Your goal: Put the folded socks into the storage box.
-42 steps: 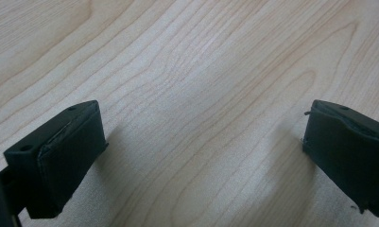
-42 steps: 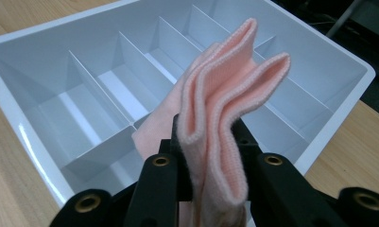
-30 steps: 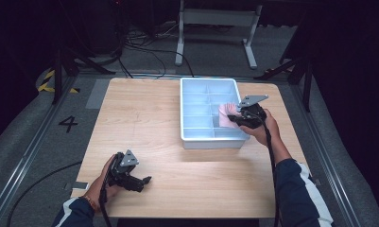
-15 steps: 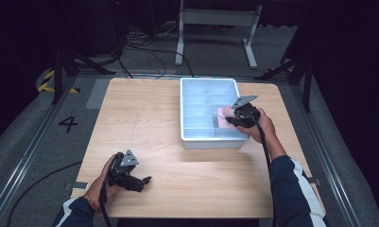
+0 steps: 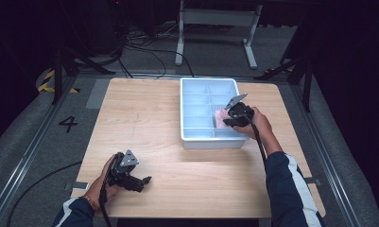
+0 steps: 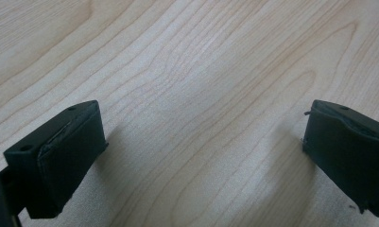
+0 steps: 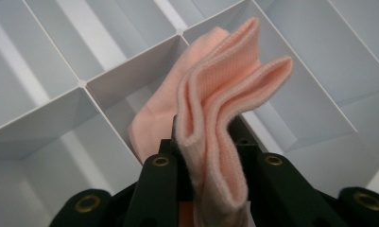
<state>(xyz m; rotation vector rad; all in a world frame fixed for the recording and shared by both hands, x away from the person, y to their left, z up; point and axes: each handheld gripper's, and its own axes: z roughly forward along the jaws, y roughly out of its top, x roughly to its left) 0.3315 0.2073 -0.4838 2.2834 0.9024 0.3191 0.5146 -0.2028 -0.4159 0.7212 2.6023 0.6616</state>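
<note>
Pink folded cloth (image 7: 215, 127) is pinched between the right gripper's (image 5: 230, 119) jaws, over the white divided tray (image 5: 192, 137), so pickup looks done and release remains. Left gripper (image 5: 142, 181) jaws are spread, with bare wooden surface (image 6: 201, 94) between them.

Lower end of the folded pink sock (image 7: 211, 118) hidden between the black jaws and cut off by the right gripper view's bottom edge. Sock (image 5: 221, 117) too small in the high view to make out folds. White divided tray (image 7: 45, 61) cropped on every side.
</note>
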